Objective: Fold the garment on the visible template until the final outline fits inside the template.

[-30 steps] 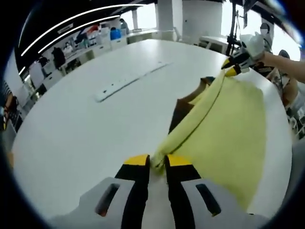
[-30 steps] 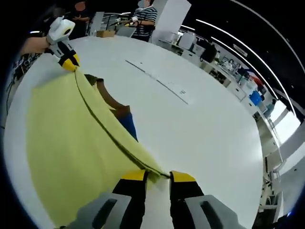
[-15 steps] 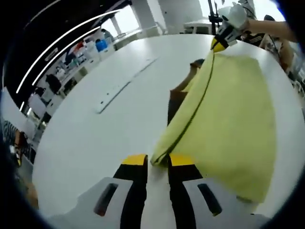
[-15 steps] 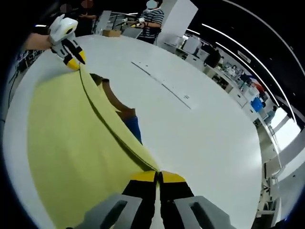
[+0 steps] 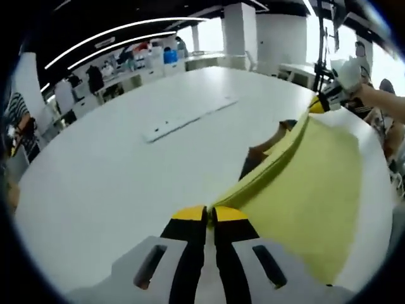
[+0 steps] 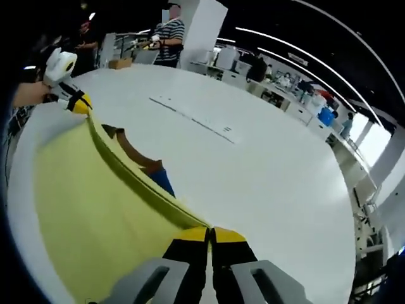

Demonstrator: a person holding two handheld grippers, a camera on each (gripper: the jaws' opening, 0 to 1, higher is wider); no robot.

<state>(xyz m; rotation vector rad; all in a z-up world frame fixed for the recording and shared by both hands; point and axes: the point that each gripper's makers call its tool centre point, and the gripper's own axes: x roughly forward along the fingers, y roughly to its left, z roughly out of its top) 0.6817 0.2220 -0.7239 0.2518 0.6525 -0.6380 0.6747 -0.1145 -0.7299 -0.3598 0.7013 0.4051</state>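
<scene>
The left gripper [image 5: 206, 214] is pressed together on one corner of the yellow garment [image 5: 310, 183]; the right gripper [image 6: 209, 234] is pinched on the opposite corner. The garment's edge is stretched taut between them above the white table [image 5: 114, 171], over a brown and blue template [image 6: 142, 163].

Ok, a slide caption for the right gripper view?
Right gripper and left gripper pinch the yellow garment, edge taut above the white table.
</scene>
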